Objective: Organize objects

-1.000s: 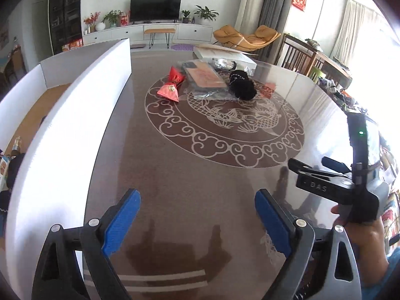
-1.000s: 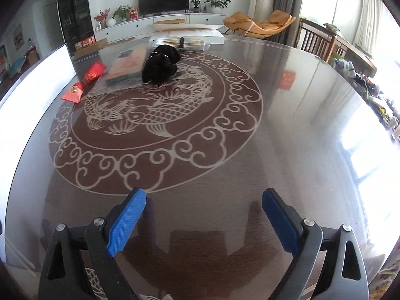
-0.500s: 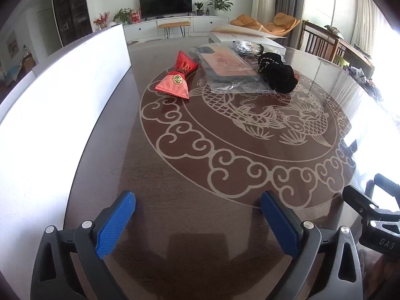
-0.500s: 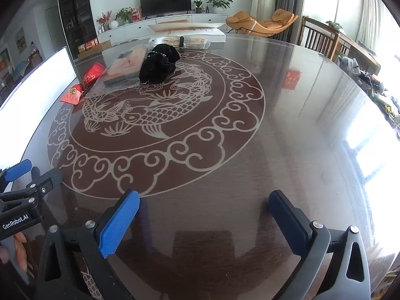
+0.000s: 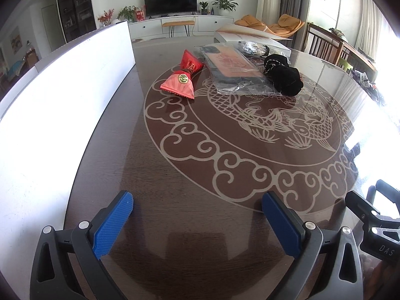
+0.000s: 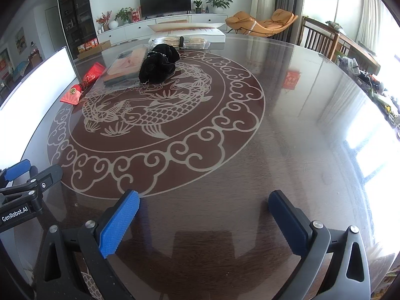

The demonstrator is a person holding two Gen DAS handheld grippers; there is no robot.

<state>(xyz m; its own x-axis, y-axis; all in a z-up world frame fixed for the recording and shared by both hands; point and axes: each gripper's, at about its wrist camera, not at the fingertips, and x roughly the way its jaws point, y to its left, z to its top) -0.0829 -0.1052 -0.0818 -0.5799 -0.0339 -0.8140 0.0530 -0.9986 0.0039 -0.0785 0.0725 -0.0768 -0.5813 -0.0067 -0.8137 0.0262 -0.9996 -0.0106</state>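
Left gripper (image 5: 197, 215) has swung toward the red fan-shaped paper packet (image 5: 182, 78); right gripper (image 6: 203, 211) unmoved; both sets of blue fingers now spread wider, empty.

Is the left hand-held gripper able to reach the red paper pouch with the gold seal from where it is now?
Probably yes. The left hand-held gripper is open and empty, and only bare dark table lies between it and the red paper pouch; it must travel forward first.

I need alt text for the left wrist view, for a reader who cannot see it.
The open left tool hovers, empty, over a dark round table with a pale fish pattern. At the far side lie a red pouch, a flat plastic packet and a black cloth bundle. A white board stands along the left.
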